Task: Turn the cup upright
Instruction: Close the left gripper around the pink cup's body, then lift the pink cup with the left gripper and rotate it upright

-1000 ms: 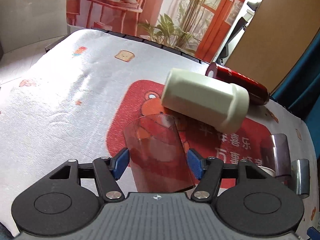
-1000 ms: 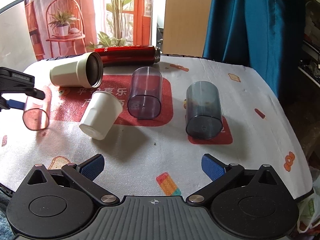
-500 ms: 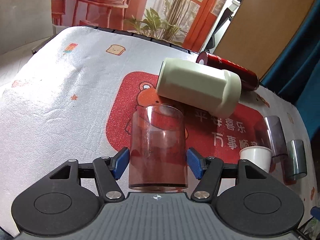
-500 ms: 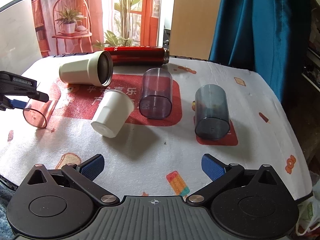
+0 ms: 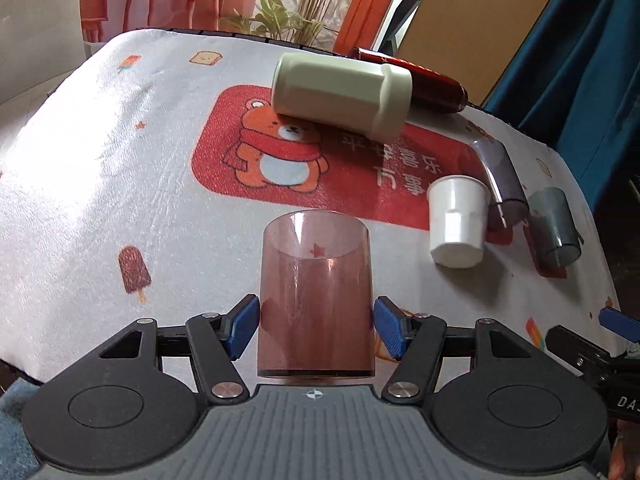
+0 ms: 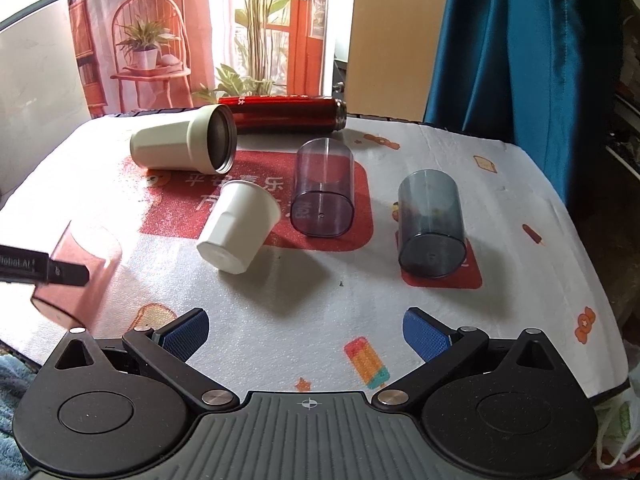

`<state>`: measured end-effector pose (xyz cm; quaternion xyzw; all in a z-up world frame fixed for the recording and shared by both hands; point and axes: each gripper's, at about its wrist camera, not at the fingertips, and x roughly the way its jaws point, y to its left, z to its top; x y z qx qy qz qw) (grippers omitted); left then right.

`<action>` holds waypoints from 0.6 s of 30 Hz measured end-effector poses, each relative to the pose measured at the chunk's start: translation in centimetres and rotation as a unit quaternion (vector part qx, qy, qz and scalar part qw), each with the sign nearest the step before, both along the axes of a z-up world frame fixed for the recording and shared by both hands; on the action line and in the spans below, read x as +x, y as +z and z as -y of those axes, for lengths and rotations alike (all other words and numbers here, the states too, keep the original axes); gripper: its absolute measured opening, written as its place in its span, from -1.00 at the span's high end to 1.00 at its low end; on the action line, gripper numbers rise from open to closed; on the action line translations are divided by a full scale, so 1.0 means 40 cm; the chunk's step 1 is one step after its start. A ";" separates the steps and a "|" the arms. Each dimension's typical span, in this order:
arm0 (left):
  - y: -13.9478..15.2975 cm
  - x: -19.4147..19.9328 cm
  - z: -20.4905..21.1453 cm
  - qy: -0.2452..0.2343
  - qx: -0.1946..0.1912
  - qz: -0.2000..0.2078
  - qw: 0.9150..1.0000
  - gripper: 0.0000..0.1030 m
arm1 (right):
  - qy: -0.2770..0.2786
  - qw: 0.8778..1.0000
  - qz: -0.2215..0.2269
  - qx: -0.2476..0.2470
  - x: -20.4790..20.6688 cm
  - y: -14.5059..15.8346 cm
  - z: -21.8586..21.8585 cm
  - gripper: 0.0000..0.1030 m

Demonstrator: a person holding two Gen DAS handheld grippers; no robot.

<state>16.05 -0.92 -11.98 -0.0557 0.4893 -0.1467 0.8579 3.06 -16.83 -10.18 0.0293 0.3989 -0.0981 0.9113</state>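
My left gripper is shut on a clear red cup, held upright with its open mouth up, near the table's front left edge. The same cup shows at the far left of the right wrist view, with a left finger across it. My right gripper is open and empty above the front of the table. A white cup lies tilted on its side at the middle.
A cream mug and a red flask lie on their sides at the back. A clear purple cup and a grey cup lie on their sides to the right. The patterned tablecloth covers the table.
My left gripper has turned the red cup from tilted to upright and drawn it back toward the front left of the table. The right gripper stays open and has shifted slightly.
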 end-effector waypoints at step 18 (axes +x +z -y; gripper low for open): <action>0.109 -0.083 -0.112 0.078 -0.032 0.075 0.994 -0.67 | 0.033 0.999 -0.009 0.036 0.032 0.028 -0.046 -0.99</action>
